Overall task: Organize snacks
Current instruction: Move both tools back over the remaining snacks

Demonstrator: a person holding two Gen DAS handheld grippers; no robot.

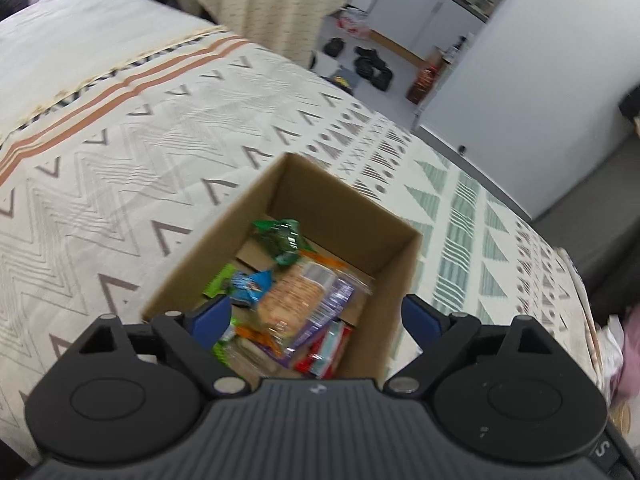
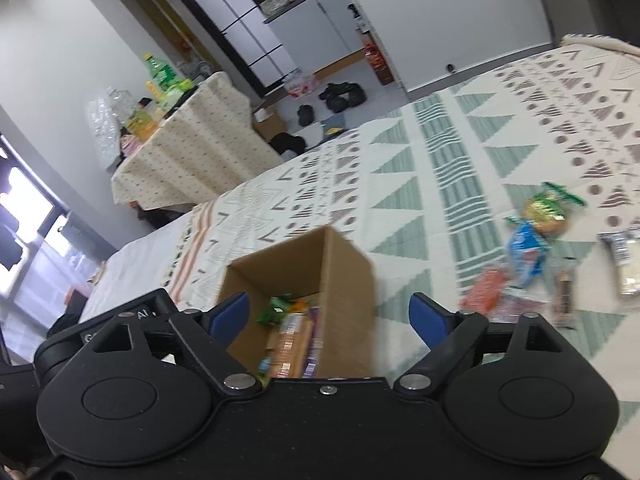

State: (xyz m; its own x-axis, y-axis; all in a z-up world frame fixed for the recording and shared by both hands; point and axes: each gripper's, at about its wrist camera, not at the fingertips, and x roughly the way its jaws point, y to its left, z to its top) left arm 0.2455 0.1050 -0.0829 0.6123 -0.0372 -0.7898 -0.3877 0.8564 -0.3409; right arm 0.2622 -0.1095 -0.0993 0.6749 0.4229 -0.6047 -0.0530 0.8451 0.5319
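Note:
An open cardboard box (image 1: 344, 204) stands on the patterned bedspread and holds several snack packets, among them a clear bag of round crackers (image 1: 298, 300) and a green packet (image 1: 280, 238). My left gripper (image 1: 316, 316) is open and empty above the box's near edge. In the right wrist view the same box (image 2: 340, 276) is just ahead of my right gripper (image 2: 332, 312), which is open and empty. Several loose snacks lie on the bed to the right: a green-topped round packet (image 2: 546, 210), a blue packet (image 2: 526, 252), an orange packet (image 2: 482, 288) and a pale bar (image 2: 628, 268).
The bedspread (image 1: 120, 160) stretches left and far of the box. Beyond the bed a cloth-covered table (image 2: 192, 148) carries bottles. Shoes and bags (image 2: 340, 96) lie on the floor by white cabinets.

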